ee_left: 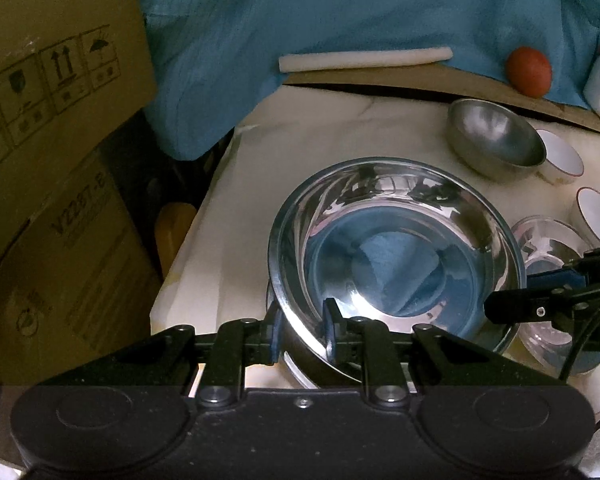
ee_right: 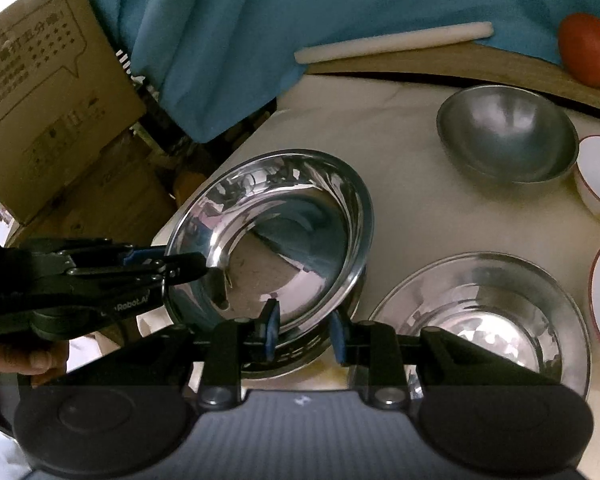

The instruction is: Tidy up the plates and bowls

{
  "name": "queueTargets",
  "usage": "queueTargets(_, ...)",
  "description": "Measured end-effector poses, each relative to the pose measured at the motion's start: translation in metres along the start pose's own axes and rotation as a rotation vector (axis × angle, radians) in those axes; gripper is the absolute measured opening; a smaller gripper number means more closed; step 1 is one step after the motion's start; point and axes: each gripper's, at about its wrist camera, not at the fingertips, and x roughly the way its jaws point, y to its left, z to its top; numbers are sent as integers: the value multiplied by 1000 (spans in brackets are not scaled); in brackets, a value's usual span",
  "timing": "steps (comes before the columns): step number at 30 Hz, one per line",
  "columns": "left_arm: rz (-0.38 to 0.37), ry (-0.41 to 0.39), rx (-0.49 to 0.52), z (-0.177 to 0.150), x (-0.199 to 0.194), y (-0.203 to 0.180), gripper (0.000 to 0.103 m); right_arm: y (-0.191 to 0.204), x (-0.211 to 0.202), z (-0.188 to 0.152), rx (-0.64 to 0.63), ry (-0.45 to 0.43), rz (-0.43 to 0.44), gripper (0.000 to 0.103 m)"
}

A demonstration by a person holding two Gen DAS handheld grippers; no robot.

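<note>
The left gripper (ee_left: 302, 336) straddles the near rim of the shiny steel bowl (ee_left: 396, 248), its pads apart and not pinching. The right gripper (ee_right: 305, 330) likewise brackets that bowl's rim, slightly parted. Beyond sits a dull steel bowl (ee_right: 508, 132).

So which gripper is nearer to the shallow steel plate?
Right. The right gripper is at the shiny bowl's rim beside the plate; the left gripper is at the bowl's far side.
</note>
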Motion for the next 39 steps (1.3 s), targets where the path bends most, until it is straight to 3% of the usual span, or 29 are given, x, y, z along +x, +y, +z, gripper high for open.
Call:
queueTargets(14,-1,74,-13,-2,0,1,23,-1,4,2,-10,44,15,33)
queueTargets(33,30,86,-11,-5,3,0,26,12,22,20,-60,69,-2,43)
queueTargets(36,35,82,-5,-3,3,0,29,14,22,20,-64,66,-16,46)
queueTargets(39,47,69,-4,-1,1,0,41,10,21,18,-55,64,-21,50)
